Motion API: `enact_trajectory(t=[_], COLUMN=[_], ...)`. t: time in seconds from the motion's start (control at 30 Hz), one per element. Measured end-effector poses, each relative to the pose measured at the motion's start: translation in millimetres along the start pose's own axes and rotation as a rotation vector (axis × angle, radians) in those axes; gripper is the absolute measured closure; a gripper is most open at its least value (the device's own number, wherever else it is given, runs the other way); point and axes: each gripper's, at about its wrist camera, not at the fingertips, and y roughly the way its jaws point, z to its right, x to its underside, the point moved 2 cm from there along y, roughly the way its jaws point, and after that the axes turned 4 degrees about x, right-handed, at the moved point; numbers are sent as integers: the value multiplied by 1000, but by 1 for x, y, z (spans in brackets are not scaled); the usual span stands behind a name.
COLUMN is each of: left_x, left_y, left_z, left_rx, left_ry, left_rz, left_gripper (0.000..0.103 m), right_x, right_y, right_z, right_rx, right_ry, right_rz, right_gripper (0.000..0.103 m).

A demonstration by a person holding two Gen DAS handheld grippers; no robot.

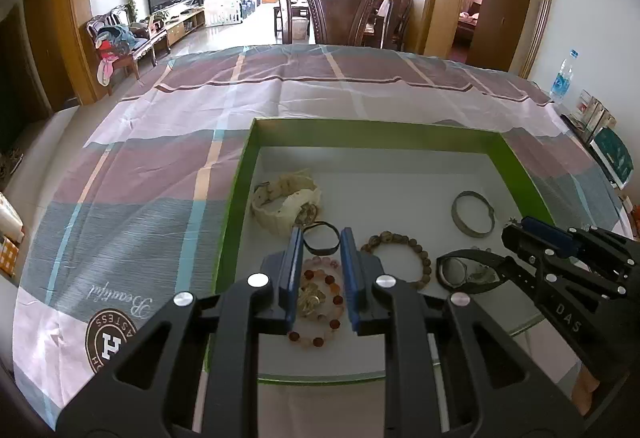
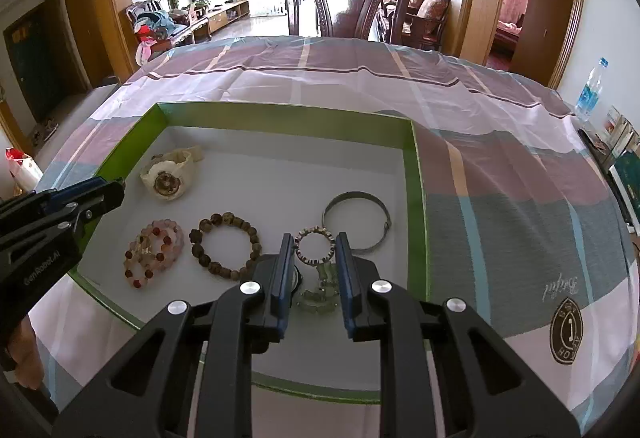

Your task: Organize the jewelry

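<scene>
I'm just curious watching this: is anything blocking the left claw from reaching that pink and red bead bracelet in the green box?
Nothing visible. The left gripper hangs open right over the pink and red bead bracelet, which lies uncovered on the green box's floor, apart from the brown bead bracelet beside it.

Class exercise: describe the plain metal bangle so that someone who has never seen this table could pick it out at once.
Find the green-walled box lying open on the checked tablecloth. The metal bangle lies on its white floor, nearest the right-hand wall, beyond the right tongs. Unlike the brown bead bracelet and the cream watch, it is one thin, smooth grey hoop.
</scene>
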Motion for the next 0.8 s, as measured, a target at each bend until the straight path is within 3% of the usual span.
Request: enact_trajectory(t=[0.03,0.13,0.17,0.3,0.4,0.57,0.8], left_x=[0,1,1,5,17,55,98], left_y=[0,-2,-4,-20,-43,-79,-109], left_z=[0,1,1,4,8,13,10], left_rx=[1,10,6,1,-9,-20,-60], left_ry=[-1,-2,0,16,40,55,3], left_rz=[-1,5,13,41,74,106,162], left_gripper=[83,67,61,55,48,44,38], right_x=[-1,-1,-2,-2,3,38,86], right_y=[1,-2,-5,-23,-45,-85,-97], right_z=[0,2,4,8,10,6,-1], right_rx=[3,15,13,11,14,20,3], right_ry=[2,16,24,39,50,24,67], right_rz=[5,27,36,71,90,119,102], right_gripper=[81,55,54,53,44,39,38])
